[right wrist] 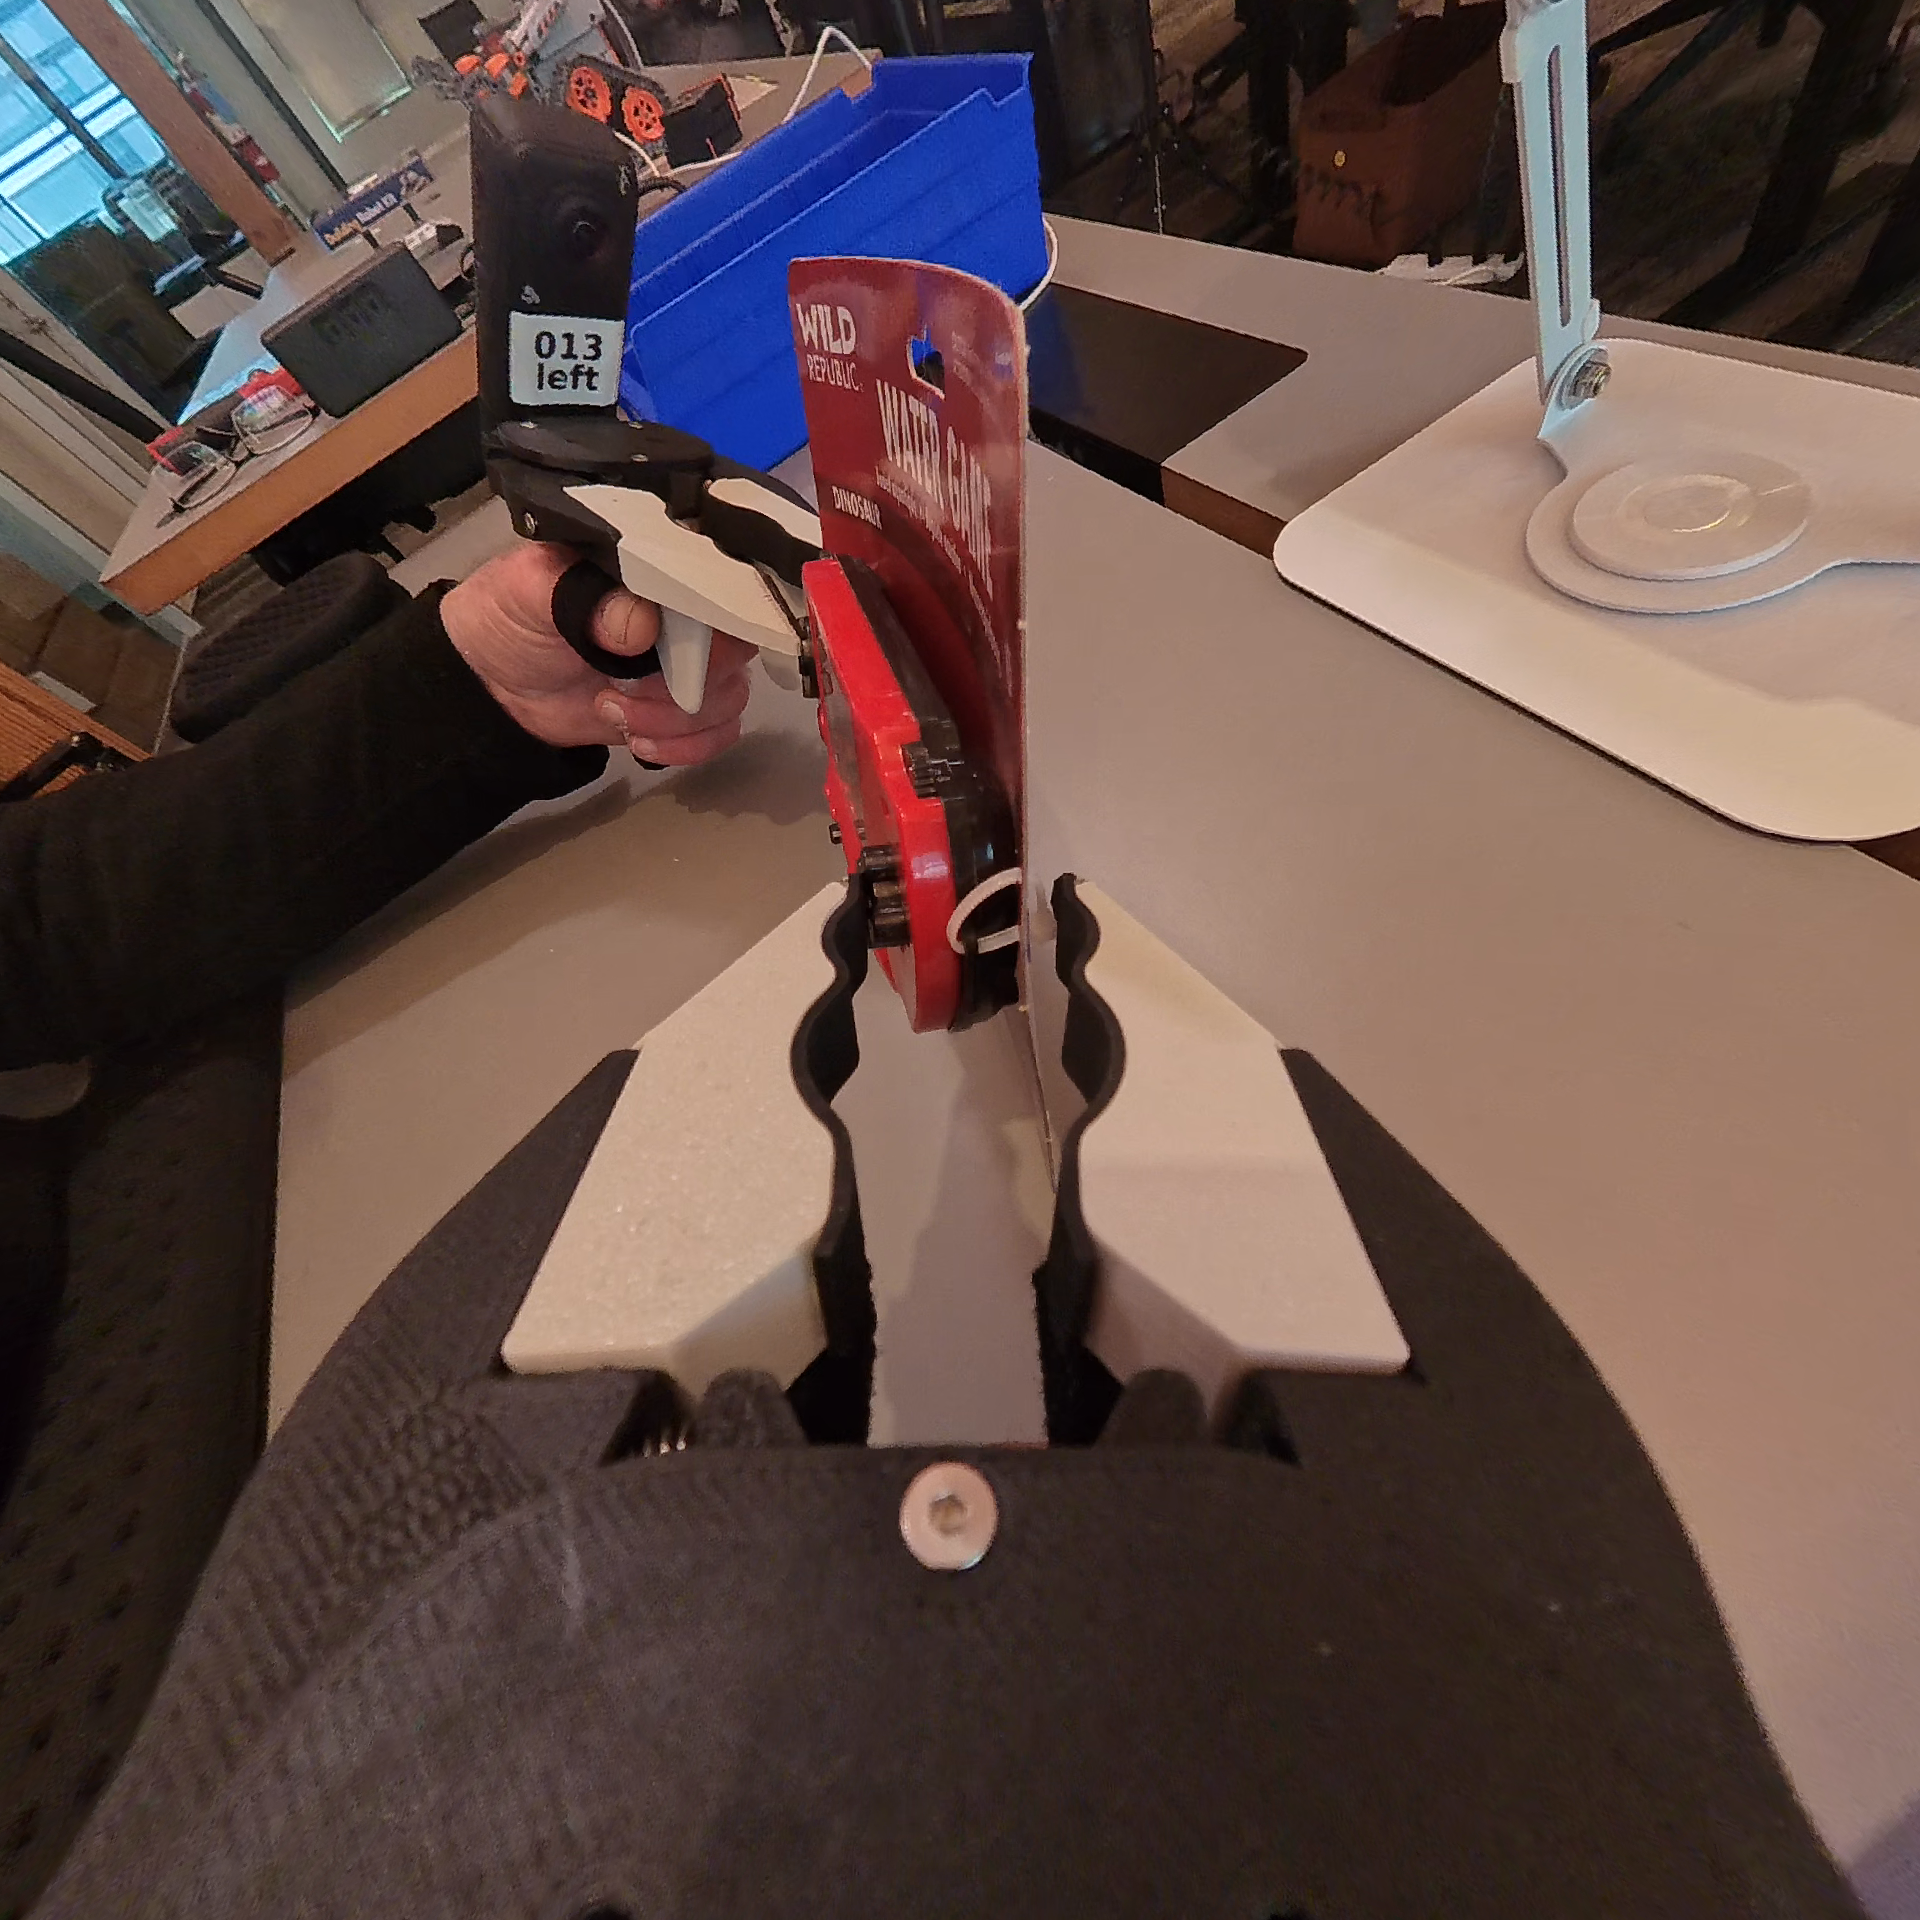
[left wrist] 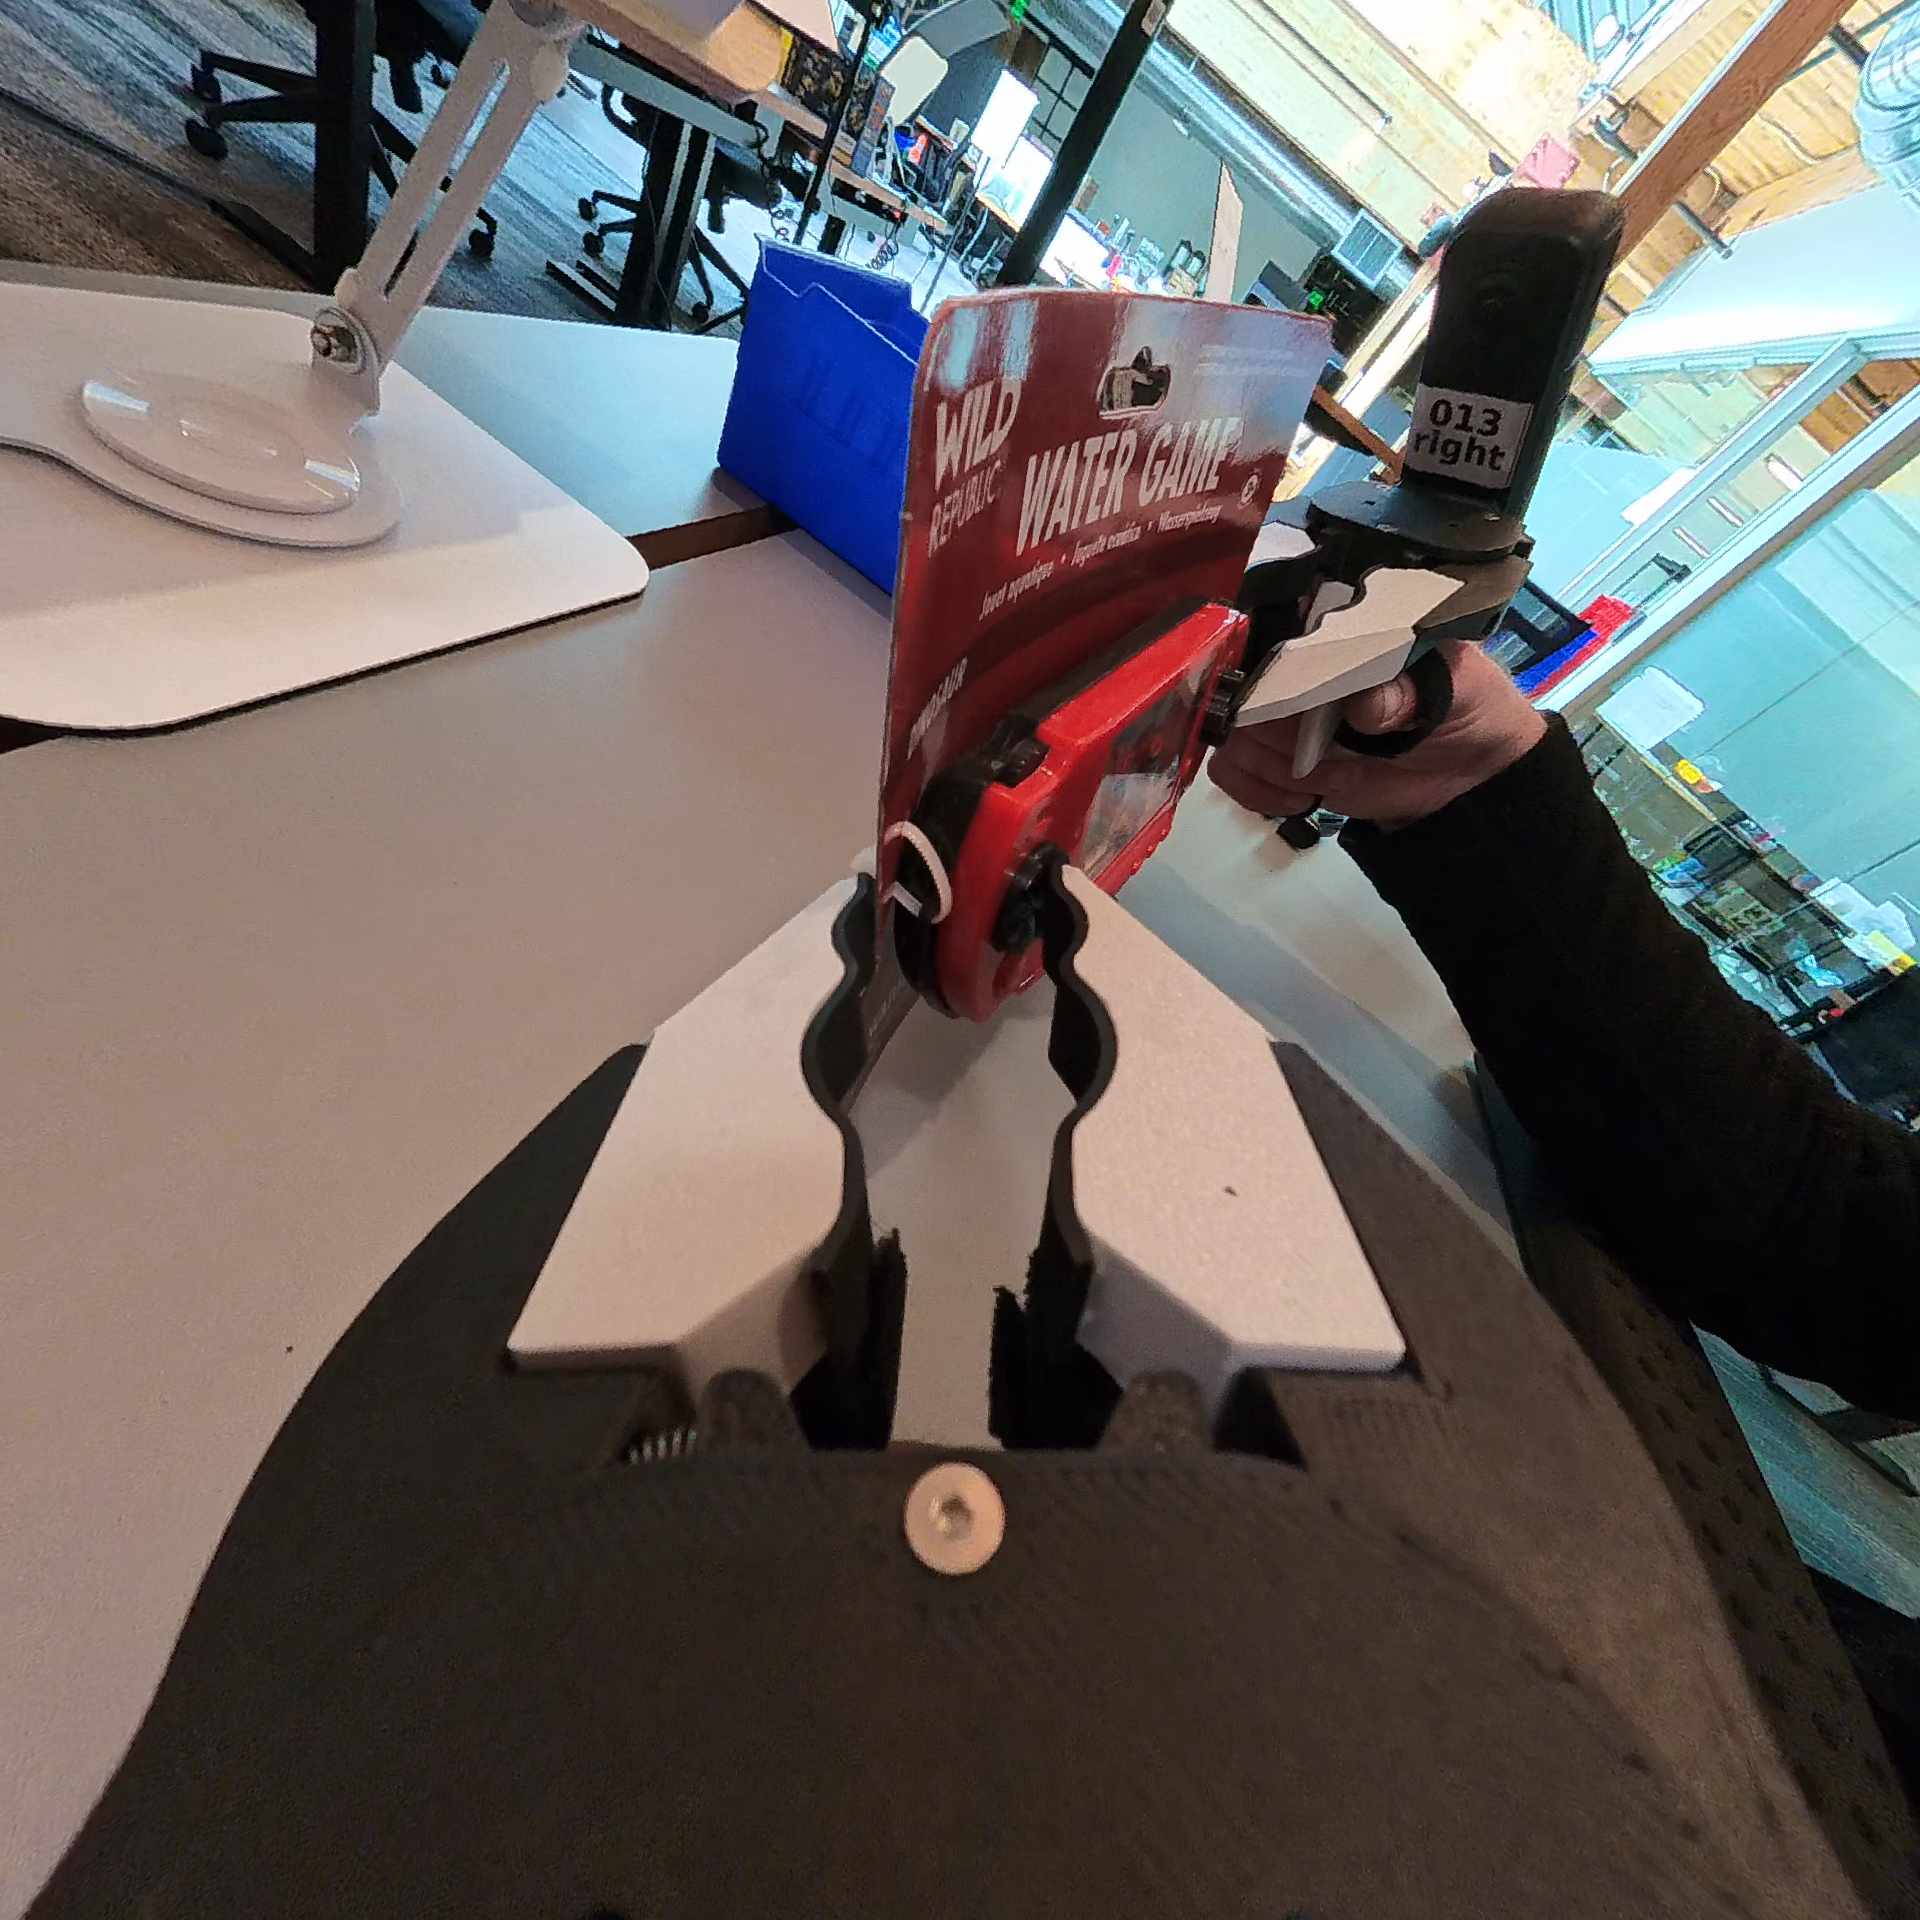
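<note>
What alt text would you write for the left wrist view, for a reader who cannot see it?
The left gripper clamps one end of a red handheld toy tied to an upright red backing card, while the right gripper, held in a hand, grips the other end. They are above a grey table, with a blue bin and a white stand behind.

Beyond my work, a blue bin (right wrist: 831, 249) sits at the tabletop's (right wrist: 1403, 935) far edge, a white stand base (right wrist: 1621, 582) toward its right edge.
</note>
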